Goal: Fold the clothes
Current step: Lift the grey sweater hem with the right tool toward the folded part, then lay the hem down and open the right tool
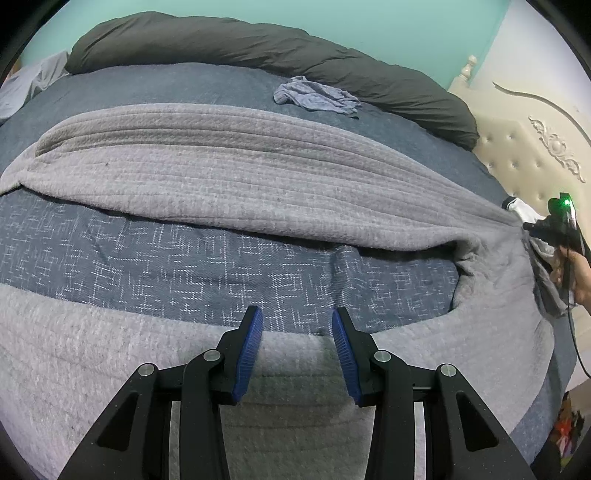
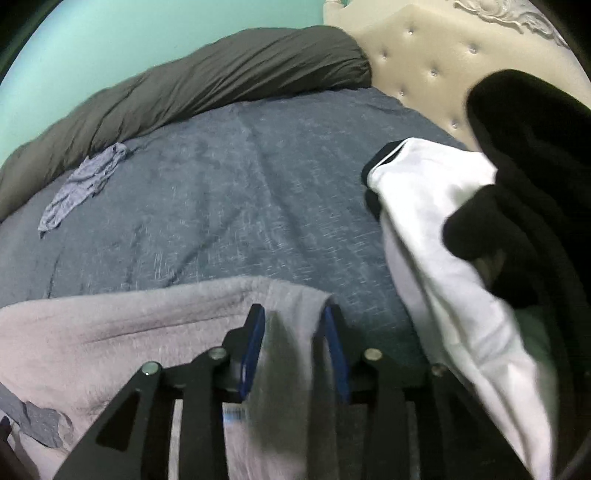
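The grey blanket (image 1: 229, 166) is stretched lengthwise toward frame right, where a corner is pinched by the right gripper (image 2: 293, 314); the left gripper (image 1: 297, 325) is held wide open, empty, over the near edge.

Grey ribbed blanket (image 1: 236, 162); navy bedspread (image 1: 221, 258) w/ white hatching.

Tufted headboard (image 1: 517, 155) (cream), teal wall (image 1: 369, 22)

Both wrist views look low across the bed (image 1: 258, 258), sharing its headboard (image 2: 424, 55).
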